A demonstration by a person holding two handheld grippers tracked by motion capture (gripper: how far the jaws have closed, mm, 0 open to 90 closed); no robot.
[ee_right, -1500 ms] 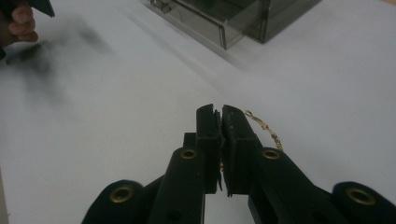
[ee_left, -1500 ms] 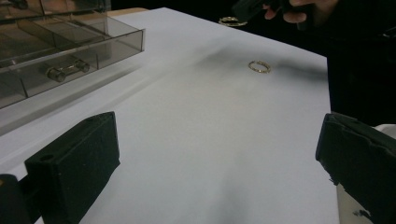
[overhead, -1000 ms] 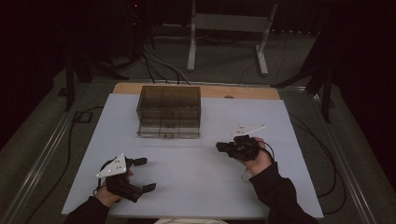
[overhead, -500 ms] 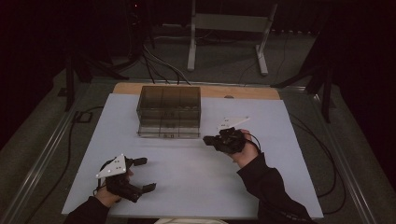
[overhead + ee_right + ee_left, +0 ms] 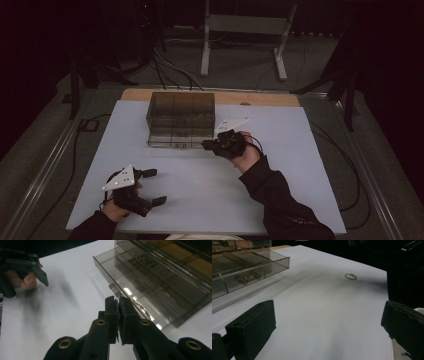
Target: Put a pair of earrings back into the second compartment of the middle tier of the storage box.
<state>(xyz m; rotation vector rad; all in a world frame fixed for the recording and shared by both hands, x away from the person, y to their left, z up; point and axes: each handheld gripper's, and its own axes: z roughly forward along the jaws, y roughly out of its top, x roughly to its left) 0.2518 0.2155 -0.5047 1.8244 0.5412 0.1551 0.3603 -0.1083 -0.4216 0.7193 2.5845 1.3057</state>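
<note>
A smoky clear drawer box [image 5: 180,117] stands at the back of the white table, its bottom drawer [image 5: 150,290] pulled out. My right gripper [image 5: 206,145] hovers at the box's front right corner. Its jaws are shut [image 5: 118,301], and a thin gold chain [image 5: 141,308] trails from their tips over the drawer. My left gripper [image 5: 156,187] rests near the front left edge, jaws wide open [image 5: 329,322] with nothing between them. A small gold ring [image 5: 350,276] lies on the table ahead of it.
The white tabletop [image 5: 310,165] has free room right of the box and across its middle. The left hand and its gripper [image 5: 37,267] show far off in the right gripper view. Cables and a metal stand [image 5: 240,30] lie on the floor behind the table.
My right gripper has moved left and slightly up toward the box's front, jaws staying shut. The left gripper has not moved.
</note>
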